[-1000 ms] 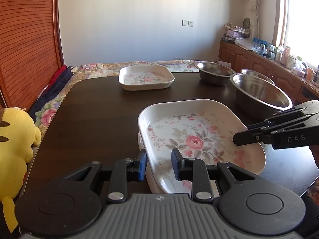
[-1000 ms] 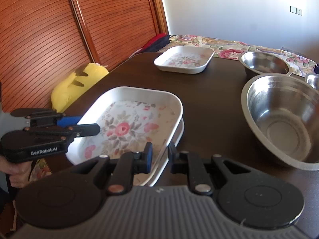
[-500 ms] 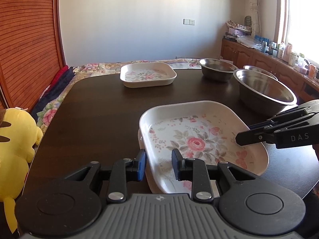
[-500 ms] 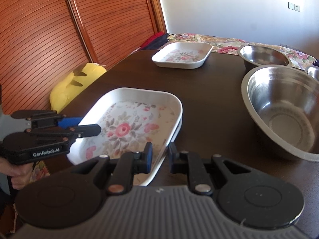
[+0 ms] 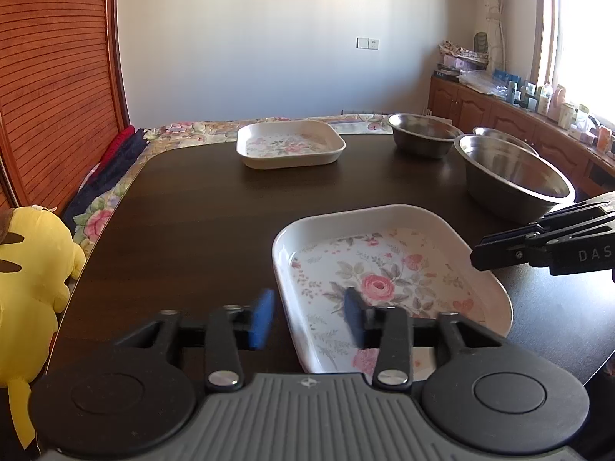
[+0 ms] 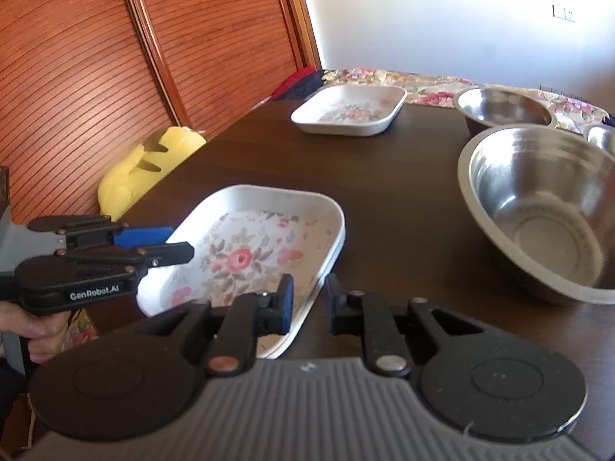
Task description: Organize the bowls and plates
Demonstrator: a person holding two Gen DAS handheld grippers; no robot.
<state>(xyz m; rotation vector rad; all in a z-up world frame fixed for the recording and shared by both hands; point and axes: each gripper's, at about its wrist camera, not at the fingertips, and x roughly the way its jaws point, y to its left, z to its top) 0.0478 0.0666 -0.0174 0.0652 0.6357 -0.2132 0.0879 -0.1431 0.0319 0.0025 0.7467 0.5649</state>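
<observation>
A yellow plush toy (image 5: 30, 280) slumps at nine o'clock off the dark bench (image 5: 200, 207); a slatted wooden door (image 5: 57, 77) stands behind it; cluttered wooden cabinets (image 5: 499, 115) run at two o'clock.

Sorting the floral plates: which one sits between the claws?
The near floral plate at the table's front edge; the other floral plate sits far across, untouched.

table (image 5: 200, 207): dark glossy wood | bowl (image 6: 538, 207): brushed metal | floral plate (image 5: 384, 269): glossy | toy (image 5: 30, 269): plush

left wrist: low, close, facing table (image 5: 200, 207) | right wrist: same, shared tray (image 6: 246, 246)
</observation>
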